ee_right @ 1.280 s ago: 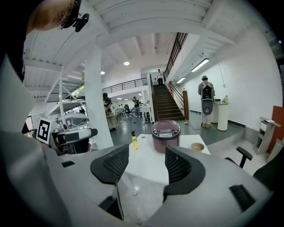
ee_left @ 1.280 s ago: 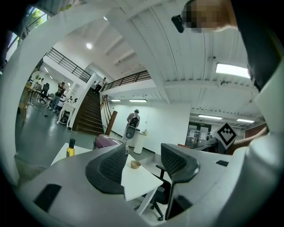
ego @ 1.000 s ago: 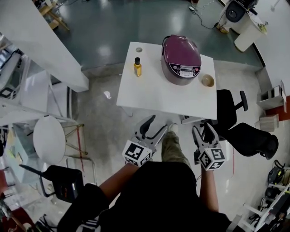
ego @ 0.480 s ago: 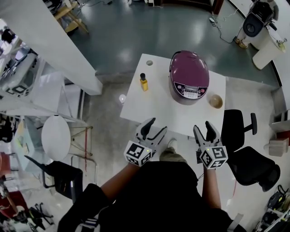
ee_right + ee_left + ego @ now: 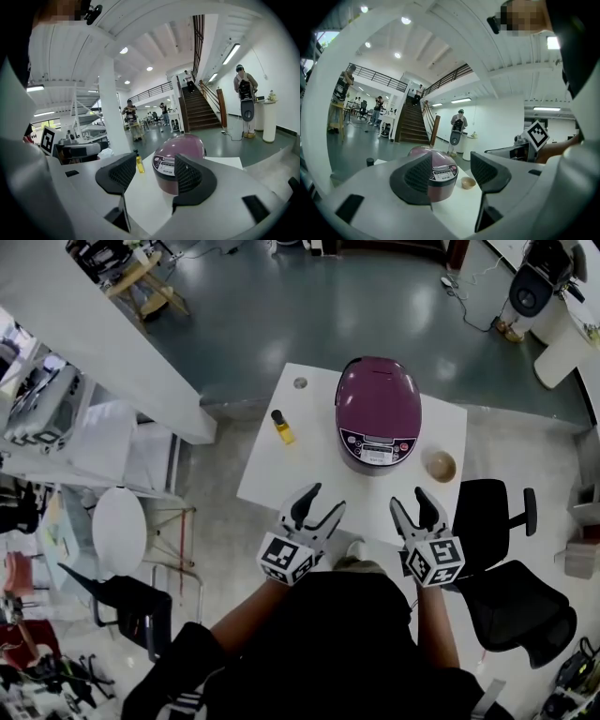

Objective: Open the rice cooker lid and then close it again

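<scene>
A purple rice cooker (image 5: pixel 378 421) with its lid down stands on the far half of a white table (image 5: pixel 291 479); its control panel faces me. It also shows in the left gripper view (image 5: pixel 440 177) and the right gripper view (image 5: pixel 174 165). My left gripper (image 5: pixel 318 505) hovers at the table's near edge, open and holding nothing. My right gripper (image 5: pixel 416 508) hangs beside it at the near right edge, also open and empty. Both are well short of the cooker.
A small yellow bottle (image 5: pixel 281 426) stands left of the cooker, a tan bowl (image 5: pixel 439 465) to its right, a small round item (image 5: pixel 300 383) at the far left corner. A black office chair (image 5: pixel 497 549) sits right of the table, a round white stool (image 5: pixel 120 531) to the left.
The table and cooker have come closer in the head view over the last second. Both grippers now reach the table's near edge, still open.
</scene>
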Available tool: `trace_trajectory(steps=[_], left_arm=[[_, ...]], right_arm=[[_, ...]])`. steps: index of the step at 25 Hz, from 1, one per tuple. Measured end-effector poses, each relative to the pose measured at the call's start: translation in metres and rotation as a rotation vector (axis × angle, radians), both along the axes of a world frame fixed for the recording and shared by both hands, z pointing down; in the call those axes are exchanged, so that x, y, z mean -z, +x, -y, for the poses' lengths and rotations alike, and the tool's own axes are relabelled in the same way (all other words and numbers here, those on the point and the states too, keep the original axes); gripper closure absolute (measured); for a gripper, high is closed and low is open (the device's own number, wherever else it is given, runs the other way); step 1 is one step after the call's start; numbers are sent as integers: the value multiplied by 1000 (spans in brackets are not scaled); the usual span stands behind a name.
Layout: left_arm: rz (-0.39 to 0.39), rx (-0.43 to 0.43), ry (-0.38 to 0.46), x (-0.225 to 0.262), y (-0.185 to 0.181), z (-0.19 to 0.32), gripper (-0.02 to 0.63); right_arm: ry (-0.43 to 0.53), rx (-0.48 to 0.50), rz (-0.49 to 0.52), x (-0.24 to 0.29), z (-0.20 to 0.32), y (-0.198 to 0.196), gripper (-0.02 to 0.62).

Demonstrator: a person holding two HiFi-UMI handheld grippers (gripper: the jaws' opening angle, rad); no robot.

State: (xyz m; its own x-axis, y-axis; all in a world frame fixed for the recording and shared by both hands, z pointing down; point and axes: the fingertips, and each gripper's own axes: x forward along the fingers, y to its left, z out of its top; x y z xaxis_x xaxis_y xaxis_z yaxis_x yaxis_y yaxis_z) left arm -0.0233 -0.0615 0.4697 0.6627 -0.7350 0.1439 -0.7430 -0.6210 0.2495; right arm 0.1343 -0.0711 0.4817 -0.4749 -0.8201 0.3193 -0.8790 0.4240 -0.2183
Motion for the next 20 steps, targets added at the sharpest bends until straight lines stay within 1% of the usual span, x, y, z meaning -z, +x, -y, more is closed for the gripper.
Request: trace_trajectory(steps=[4, 8, 11, 14, 18, 19, 20], left_arm=[[-7, 13, 37, 5, 17, 14, 373], [-7, 18, 55, 7, 31, 27, 373], [-17, 42, 64, 8, 31, 35, 373], [-37, 58, 44, 8, 26, 42, 373], [-42, 53, 23, 3, 17, 54, 373], [-42, 45, 15, 1, 16, 59, 373], [-42, 33, 5, -2, 16, 64, 373]], right_arm=[[-10, -39, -6, -7, 17, 26, 373], [-22, -18, -2, -14, 31, 36, 373], [-28, 27, -5, -17, 41, 29, 373], [-44, 64, -2, -19, 51, 15, 373], [-69, 78, 5, -21, 66, -4, 373], [-69, 76, 1, -21, 71, -7, 384], [-67, 71, -1, -20, 76, -9, 429]])
